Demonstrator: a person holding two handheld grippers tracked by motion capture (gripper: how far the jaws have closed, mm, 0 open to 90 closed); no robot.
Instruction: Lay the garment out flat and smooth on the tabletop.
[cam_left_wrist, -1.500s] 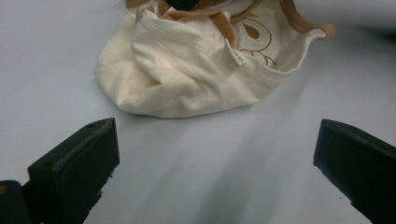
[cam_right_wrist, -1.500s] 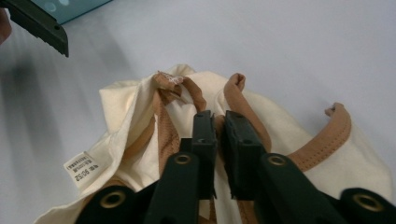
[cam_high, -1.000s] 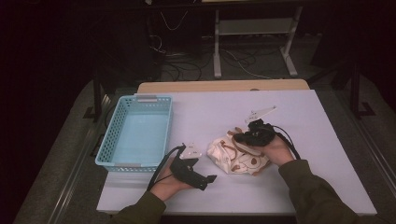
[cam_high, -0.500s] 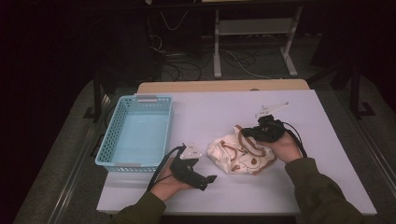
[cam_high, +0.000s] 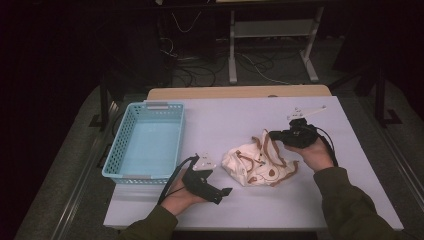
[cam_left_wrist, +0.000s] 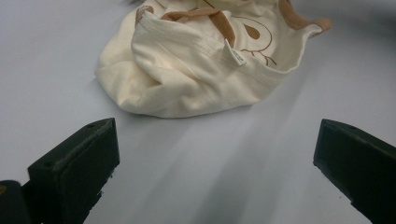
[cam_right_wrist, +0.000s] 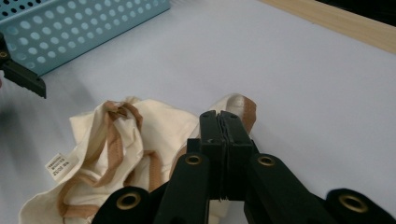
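Right gripper (cam_high: 274, 135), clamped on the cream garment's (cam_high: 250, 165) edge, has pulled rightward; left gripper (cam_high: 225, 192) waits wide; basket (cam_high: 150, 107) lower-left unfilled.

A white table (cam_high: 240, 120) carries a blue basket (cam_high: 147, 142) beyond the left jaws and a cream garment (cam_high: 252, 162) just ahead of them, under the right jaws

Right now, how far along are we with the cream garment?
Early stage. The right gripper is shut on a brown-trimmed edge of the cream garment, lifting it. The left gripper waits open beside it. The garment is crumpled on the table; the blue basket holds nothing.
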